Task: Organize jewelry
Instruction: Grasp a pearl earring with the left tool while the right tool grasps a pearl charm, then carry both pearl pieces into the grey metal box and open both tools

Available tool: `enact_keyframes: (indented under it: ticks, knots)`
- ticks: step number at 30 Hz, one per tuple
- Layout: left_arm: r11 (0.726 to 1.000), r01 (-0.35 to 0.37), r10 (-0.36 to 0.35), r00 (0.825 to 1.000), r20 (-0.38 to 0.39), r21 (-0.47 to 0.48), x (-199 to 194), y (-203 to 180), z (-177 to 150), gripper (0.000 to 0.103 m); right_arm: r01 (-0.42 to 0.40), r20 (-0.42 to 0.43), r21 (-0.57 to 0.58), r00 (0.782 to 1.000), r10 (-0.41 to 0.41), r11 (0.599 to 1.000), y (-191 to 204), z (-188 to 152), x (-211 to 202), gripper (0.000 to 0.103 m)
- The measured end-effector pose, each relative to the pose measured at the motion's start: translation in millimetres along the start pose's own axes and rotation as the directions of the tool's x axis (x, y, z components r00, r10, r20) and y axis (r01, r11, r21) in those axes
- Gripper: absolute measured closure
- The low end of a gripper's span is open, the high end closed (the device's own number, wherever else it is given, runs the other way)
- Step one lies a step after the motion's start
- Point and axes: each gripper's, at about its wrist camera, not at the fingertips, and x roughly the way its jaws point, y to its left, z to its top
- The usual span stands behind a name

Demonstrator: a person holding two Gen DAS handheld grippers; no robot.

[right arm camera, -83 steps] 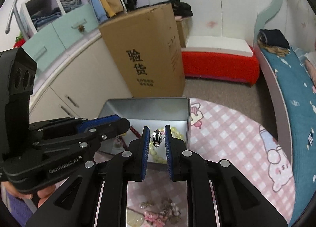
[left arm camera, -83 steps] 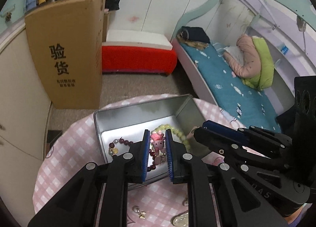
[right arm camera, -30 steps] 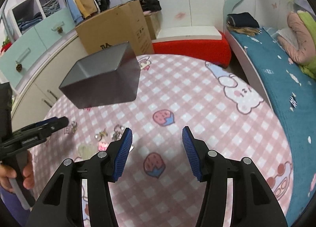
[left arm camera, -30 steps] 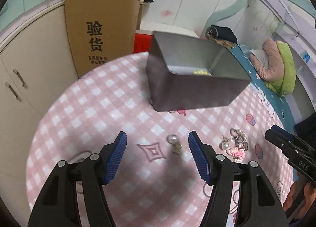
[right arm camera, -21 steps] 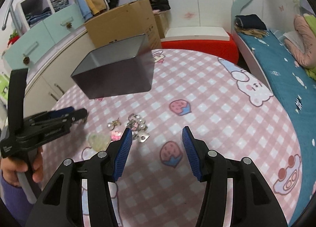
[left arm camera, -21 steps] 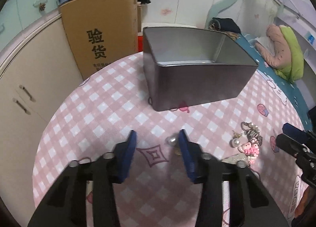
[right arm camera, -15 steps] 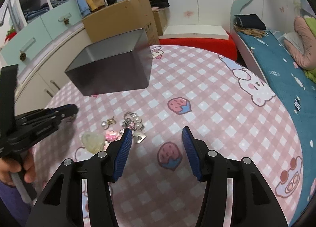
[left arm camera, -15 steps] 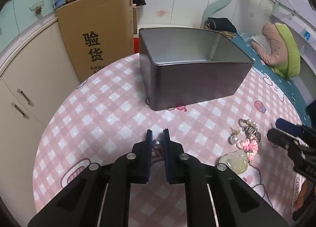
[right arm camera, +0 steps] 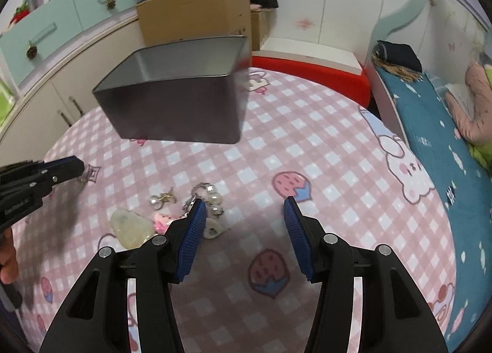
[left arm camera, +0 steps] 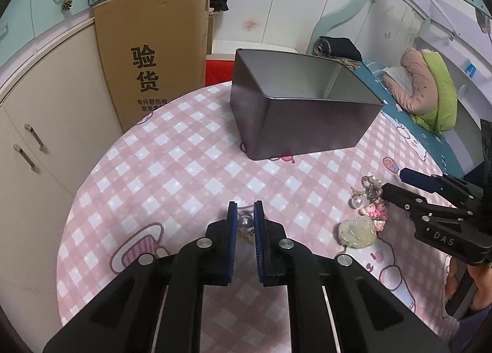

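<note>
In the left wrist view, the left tool (left arm camera: 245, 222) is seen pinching a pearl earring (left arm camera: 246, 223) between its blue pads (left arm camera: 232, 221), low over the pink checked counter (left arm camera: 172, 168). The grey metal tin (left arm camera: 295, 125) is located at 12 o'clock from that tool, well apart from it. The inside of the tin cannot be read from this angle.

The pearl itself is shown only by the left wrist view; in the right wrist view the left tool (right arm camera: 80, 168) appears at 9 o'clock with its tip just over the counter, and its grip is hidden.

In the right wrist view, the right tool (right arm camera: 244, 207) is held spread wide, nothing between its pads. A jewelry pile (right arm camera: 184, 211) lies on the counter at its 10 o'clock, just beside the left pad. A pale jade pendant (right arm camera: 130, 227) is set at the pile's 8 o'clock edge.

A cardboard box (left arm camera: 153, 55) stands beyond the counter, at the tin's 9 o'clock.
</note>
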Motion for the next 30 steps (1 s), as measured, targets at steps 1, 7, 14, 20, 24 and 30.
enact_keyframes:
  ticks: [1,7,14,20,24,30]
  knots:
    - [1.0,0.004,-0.004,1.0,0.002,-0.001,-1,1,0,0.094,0.0,-0.001,-0.004,1.0,0.0,1.0,1,0,0,0.051]
    - [1.0,0.021,-0.021,1.0,-0.001,-0.005,-5,3,-2,0.094,0.009,-0.03,-0.04,1.0,-0.01,0.999,7,6,10,0.058]
    - [0.997,0.072,-0.072,0.997,0.005,-0.008,-9,4,1,0.094,-0.062,-0.072,-0.106,0.996,0.055,0.992,21,17,14,0.093]
    - [0.986,0.166,-0.165,0.986,0.016,-0.027,-18,3,12,0.094,-0.145,-0.036,-0.017,0.989,0.145,0.989,5,17,-1,0.093]
    - [0.978,0.207,-0.206,0.978,0.036,-0.022,-29,1,22,0.094,-0.178,0.02,-0.004,0.984,0.178,0.984,0,25,-30,0.093]
    - [0.967,0.254,-0.252,0.965,0.067,-0.01,-46,-4,41,0.094,-0.203,0.113,-0.004,0.973,0.202,0.979,-5,44,-76,0.093]
